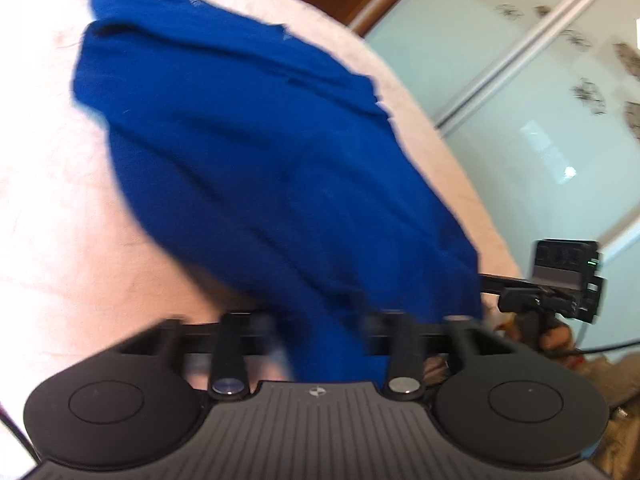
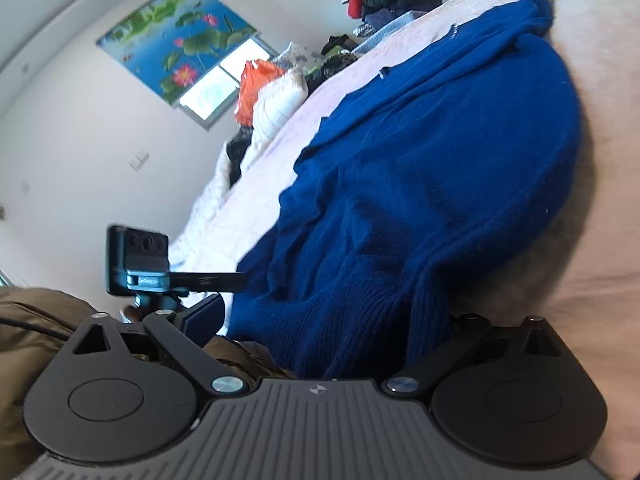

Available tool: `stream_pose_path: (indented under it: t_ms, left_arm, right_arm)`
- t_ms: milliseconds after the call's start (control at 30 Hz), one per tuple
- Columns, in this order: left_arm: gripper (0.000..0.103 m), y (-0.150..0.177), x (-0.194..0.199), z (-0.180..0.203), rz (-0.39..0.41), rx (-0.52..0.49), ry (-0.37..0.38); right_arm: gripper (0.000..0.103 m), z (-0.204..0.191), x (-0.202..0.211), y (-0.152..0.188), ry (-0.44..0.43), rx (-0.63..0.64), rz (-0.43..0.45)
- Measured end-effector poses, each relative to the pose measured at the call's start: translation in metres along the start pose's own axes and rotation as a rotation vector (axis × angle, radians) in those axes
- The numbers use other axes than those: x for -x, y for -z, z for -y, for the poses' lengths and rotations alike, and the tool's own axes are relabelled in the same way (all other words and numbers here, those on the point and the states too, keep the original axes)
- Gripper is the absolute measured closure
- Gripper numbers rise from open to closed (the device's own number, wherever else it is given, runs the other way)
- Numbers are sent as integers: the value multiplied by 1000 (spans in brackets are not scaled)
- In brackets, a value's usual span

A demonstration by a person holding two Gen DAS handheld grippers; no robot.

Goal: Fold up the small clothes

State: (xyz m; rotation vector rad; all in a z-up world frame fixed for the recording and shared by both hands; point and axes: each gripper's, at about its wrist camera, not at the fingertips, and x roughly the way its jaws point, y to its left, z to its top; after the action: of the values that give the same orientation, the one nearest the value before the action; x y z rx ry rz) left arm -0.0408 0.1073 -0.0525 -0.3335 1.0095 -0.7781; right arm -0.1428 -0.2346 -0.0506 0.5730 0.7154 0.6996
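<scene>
Lying on pale bed [image 2: 608,184]: blue sweater [image 2: 432,168], hem bunched toward both grippers. Left gripper [image 1: 320,332] jaws pinching hem; right gripper [image 2: 340,332] jaws spread around ribbed edge.

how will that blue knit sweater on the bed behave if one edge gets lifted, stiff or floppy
Probably floppy: the blue knit sweater already lies in soft folds and wrinkles on the pale bedspread. Its thick ribbed hem suggests some weight, so it would likely sag. The fuzzy knit looks unlikely to slip.
</scene>
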Motion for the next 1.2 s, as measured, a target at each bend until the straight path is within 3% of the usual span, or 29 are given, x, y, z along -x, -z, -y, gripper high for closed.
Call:
stream_pose_path:
  t_ms: [33,67,100,133,267,367,500,667,800,1000,1200]
  left_arm:
    - [90,0,1,-2,-4,17,-5]
    - [93,0,1,-3,-6,28,-6]
    - [93,1,3,-2,2,27,-10]
    - [93,2,6,2,16,6,-20]
    - [94,6,27,29,72,-135,-50]
    - [94,9,52,45,116,-241,-44]
    - [94,12,75,58,145,-315,-29]
    - [94,10,66,41,112,-237,-60]
    - [94,3,69,46,151,-230,-70]
    - [94,-21,58,52,223,-211,-81]
    - [94,-43,56,50,272,-178,-100]
  right_arm:
    - [23,2,1,0,9,-12,-5]
    - [46,4,2,1,32,-24,-8]
    - [83,7,4,2,71,-41,-10]
    - [88,11,6,4,97,-58,-10]
    - [88,3,20,11,76,-42,1]
    - [88,-15,38,7,2,3,24]
    - [88,-34,58,1,-29,79,19]
    - [88,-13,64,9,-5,-8,17]
    - [88,-6,63,8,-21,-49,46]
    - [88,-11,59,-22,-81,-18,100]
    - [88,-10,52,-53,-83,-3,125]
